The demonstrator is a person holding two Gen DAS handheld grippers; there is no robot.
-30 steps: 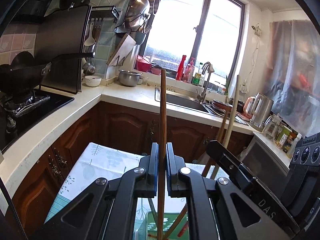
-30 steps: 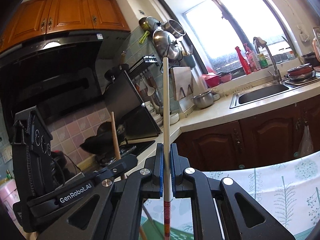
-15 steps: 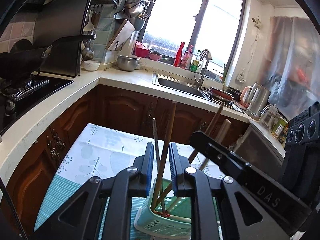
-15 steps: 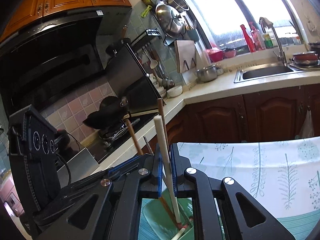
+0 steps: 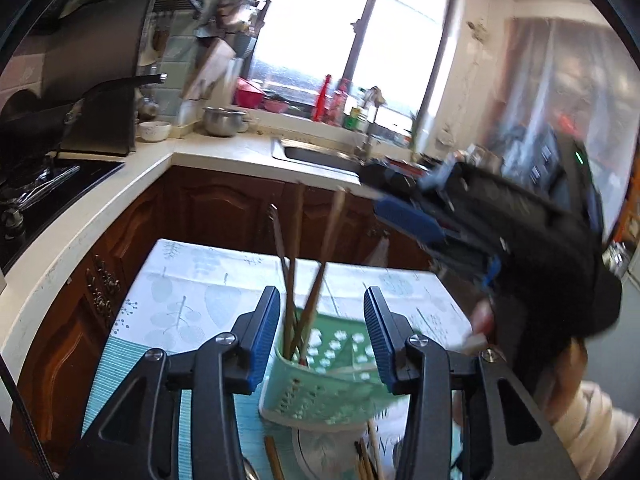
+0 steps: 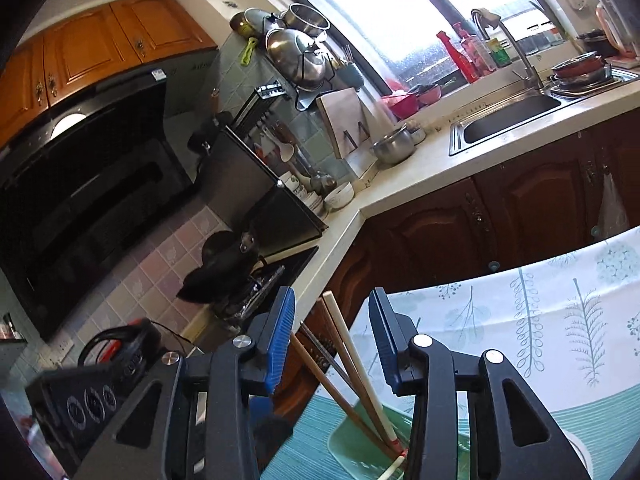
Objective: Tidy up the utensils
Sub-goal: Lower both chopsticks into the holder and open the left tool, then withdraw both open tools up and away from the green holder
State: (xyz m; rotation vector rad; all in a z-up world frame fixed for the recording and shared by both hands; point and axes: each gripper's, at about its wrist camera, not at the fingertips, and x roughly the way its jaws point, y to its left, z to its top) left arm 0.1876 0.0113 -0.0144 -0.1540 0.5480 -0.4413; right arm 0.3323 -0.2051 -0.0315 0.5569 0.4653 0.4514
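Note:
A green perforated utensil basket (image 5: 320, 396) stands on the patterned tablecloth (image 5: 188, 296). Several chopsticks (image 5: 294, 264) stand leaning in its left corner. My left gripper (image 5: 322, 330) is open and empty, its jaws either side of the basket just above it. My right gripper (image 6: 332, 344) is open and empty above the same basket (image 6: 360, 436), with brown and cream chopsticks (image 6: 352, 364) leaning between its jaws, untouched. The right gripper also shows blurred at the right of the left wrist view (image 5: 408, 220).
More chopsticks (image 5: 368, 460) lie on a plate (image 5: 320, 452) in front of the basket. Beyond the table are wooden cabinets (image 5: 224, 204), a counter with sink (image 6: 504, 112), and a stove with a black wok (image 6: 228, 264) at the left.
Both grippers opened and let go of their chopsticks, which now stand in the basket. Both grippers have pulled back and tilted down; the right one is moving away.

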